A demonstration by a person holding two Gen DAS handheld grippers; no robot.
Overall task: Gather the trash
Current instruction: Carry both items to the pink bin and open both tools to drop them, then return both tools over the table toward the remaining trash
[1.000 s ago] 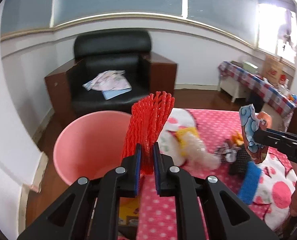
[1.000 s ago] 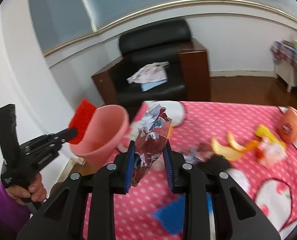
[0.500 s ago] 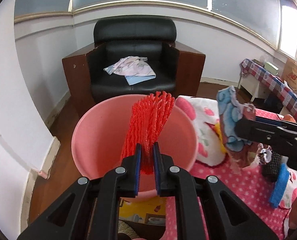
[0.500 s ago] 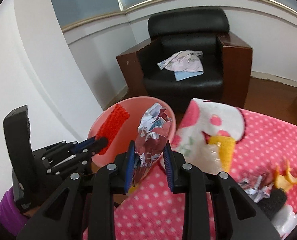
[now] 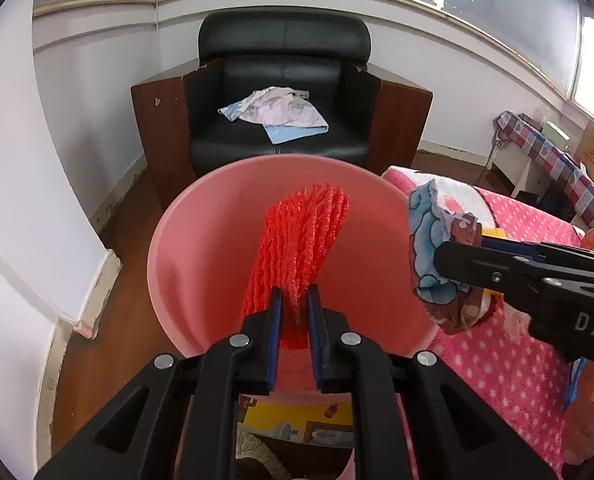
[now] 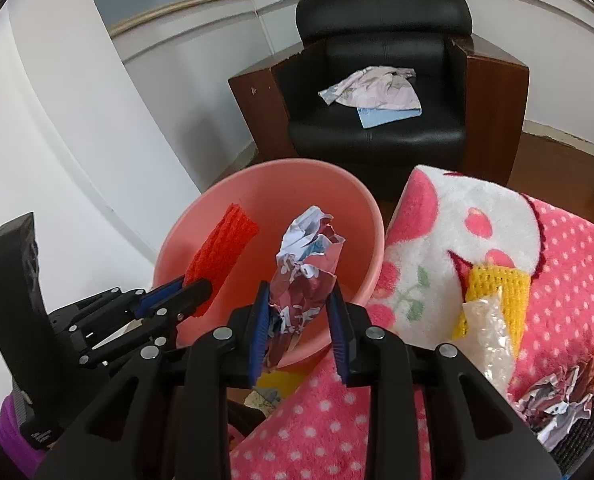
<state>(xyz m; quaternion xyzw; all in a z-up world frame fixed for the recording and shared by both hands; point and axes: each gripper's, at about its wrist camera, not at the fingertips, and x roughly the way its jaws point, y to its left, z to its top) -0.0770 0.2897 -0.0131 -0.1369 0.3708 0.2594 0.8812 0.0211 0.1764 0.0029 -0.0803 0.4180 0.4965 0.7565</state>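
A pink plastic bucket [image 5: 201,240] stands on the floor beside the pink dotted blanket [image 5: 509,360]. My left gripper [image 5: 293,304] is shut on a red foam net [image 5: 301,240] and holds it over the bucket's mouth. My right gripper [image 6: 299,300] is shut on a crumpled printed wrapper [image 6: 305,256] and holds it above the bucket's [image 6: 265,184] near rim. The right gripper also shows at the right of the left wrist view [image 5: 457,256], the left one at the left of the right wrist view [image 6: 193,284].
A black armchair [image 5: 281,92] with cloths on its seat stands behind the bucket. On the blanket [image 6: 557,240] lie a yellow foam net [image 6: 497,284], a clear plastic bag [image 6: 485,332], a crumpled wrapper [image 6: 553,400] and a black brush [image 6: 589,424]. A white wall [image 5: 25,200] is at the left.
Both grippers have moved left and forward from above the blanket to over the bucket, each still holding its piece of trash. The bucket now fills the middle of both views.
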